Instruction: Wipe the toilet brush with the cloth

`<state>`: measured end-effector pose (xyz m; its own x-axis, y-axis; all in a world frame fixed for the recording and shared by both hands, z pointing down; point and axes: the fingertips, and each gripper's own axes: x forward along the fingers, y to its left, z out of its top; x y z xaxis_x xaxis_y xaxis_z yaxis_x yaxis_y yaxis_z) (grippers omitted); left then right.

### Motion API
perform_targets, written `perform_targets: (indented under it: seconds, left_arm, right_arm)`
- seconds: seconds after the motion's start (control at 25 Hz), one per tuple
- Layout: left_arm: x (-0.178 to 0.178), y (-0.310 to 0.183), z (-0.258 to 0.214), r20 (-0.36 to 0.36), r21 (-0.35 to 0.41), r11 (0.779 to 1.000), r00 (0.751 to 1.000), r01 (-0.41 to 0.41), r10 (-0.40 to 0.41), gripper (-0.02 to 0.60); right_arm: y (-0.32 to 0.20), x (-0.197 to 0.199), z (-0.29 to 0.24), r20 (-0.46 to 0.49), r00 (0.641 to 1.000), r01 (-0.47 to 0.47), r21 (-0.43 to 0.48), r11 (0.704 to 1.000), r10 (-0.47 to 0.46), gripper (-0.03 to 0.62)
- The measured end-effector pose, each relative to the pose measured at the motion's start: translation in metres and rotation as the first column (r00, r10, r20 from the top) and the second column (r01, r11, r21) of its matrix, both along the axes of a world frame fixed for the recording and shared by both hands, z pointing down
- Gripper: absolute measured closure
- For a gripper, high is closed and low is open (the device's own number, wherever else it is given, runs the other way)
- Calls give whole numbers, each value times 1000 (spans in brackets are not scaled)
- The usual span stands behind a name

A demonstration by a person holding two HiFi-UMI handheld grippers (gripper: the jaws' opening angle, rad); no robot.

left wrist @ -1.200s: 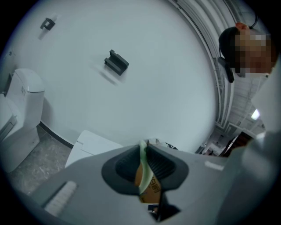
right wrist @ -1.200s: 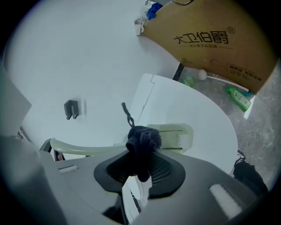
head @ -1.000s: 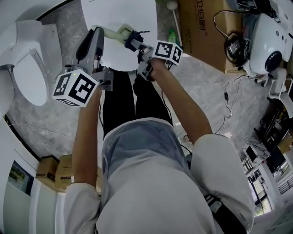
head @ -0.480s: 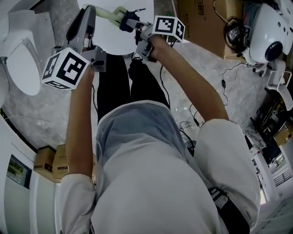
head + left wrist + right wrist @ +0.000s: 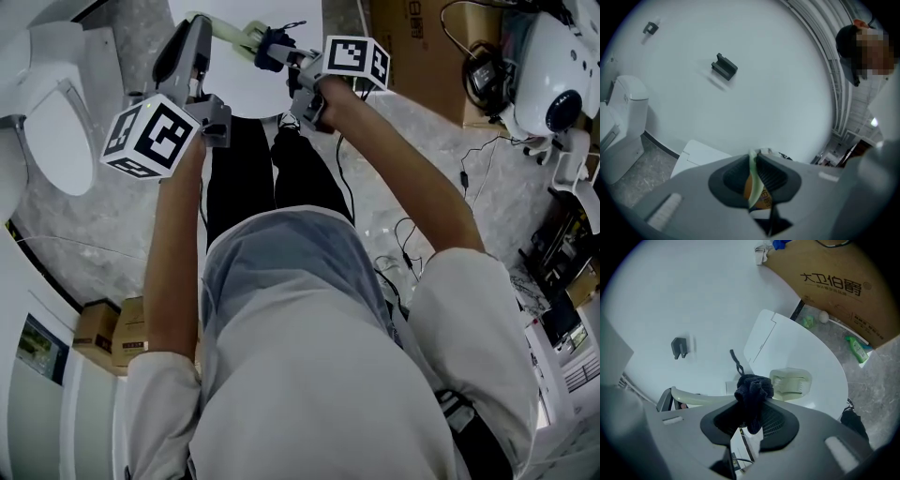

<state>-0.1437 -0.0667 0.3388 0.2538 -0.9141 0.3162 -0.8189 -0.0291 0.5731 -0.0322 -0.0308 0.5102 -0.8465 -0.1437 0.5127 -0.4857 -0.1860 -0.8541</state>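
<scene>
Head view. Left gripper (image 5: 198,22) up high, shut tight on the thin end of the toilet brush (image 5: 228,30), likely to hold it steady in the air over the white round top (image 5: 253,89). Right gripper (image 5: 274,49) just beside, pinching the dark cloth (image 5: 269,44) at the brush near its head, looking ready to rub. Toilet (image 5: 47,122) off to the left and brown box (image 5: 412,47) to the right, both well apart from the work. Nothing in the way between the two grippers.

Left gripper view. Jaws pressed together on the pale green handle (image 5: 752,166), a thin strip seen edge on. Behind: white wall, a dark hook (image 5: 724,68), the toilet (image 5: 623,122), and a person (image 5: 858,51) standing far right.

Right gripper view. Jaws closed on the bunched dark cloth (image 5: 753,392), with a little loop sticking up. Brush head (image 5: 790,382) right behind the cloth, handle running left toward the other gripper. Probably a good hold for sliding the cloth along. Brown box (image 5: 834,282) and a green bottle (image 5: 857,348) down on the floor, far from the work.
</scene>
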Motion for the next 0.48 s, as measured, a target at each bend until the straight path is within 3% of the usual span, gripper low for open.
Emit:
perform_targets:
  seconds: [0.48]
  left_arm:
    - [-2, 6, -2, 10, -17, 1000, 1000, 2, -2, 581]
  right_arm:
    - [-1, -5, -45, 35, 999, -1, 13, 1000, 1, 514]
